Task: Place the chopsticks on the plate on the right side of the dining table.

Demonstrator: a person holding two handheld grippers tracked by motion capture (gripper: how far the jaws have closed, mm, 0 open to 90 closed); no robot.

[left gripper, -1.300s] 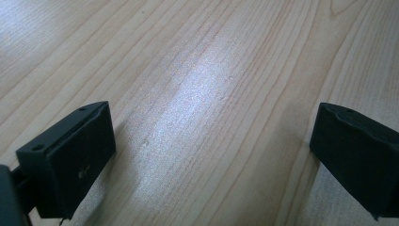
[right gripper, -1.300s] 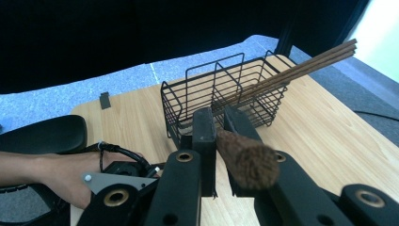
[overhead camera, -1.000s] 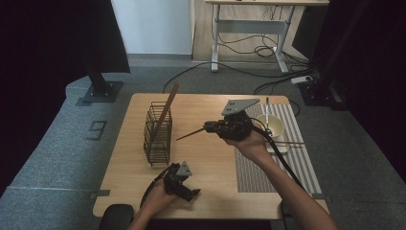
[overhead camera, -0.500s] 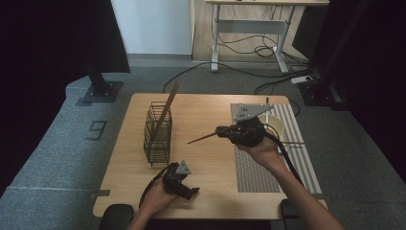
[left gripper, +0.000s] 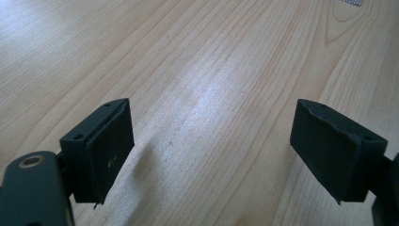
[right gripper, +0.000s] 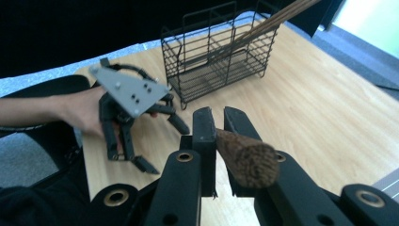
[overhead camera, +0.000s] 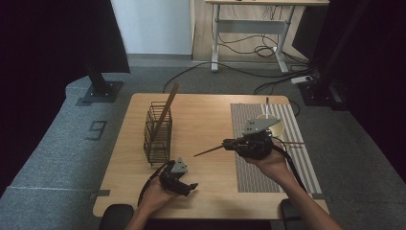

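Gripping brown chopstick (right gripper: 244, 160), right tool (right gripper: 217, 126) clamped; left tool (left gripper: 211, 150) empty, closing slightly.

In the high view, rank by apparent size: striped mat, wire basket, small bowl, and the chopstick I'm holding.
1. striped mat, largest by far.
2. wire basket.
3. chopstick in the right gripper: long but thin, part hidden by the jaws.
4. small bowl, partly hidden; its order against the chopstick is unsure.

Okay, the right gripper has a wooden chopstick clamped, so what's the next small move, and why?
Probably carry the chopstick left toward the wire basket and tip its point up over the rim. The right gripper is shut on it above bare table, pointing at the basket, where another stick already leans. The left gripper rests open near the table's front edge.
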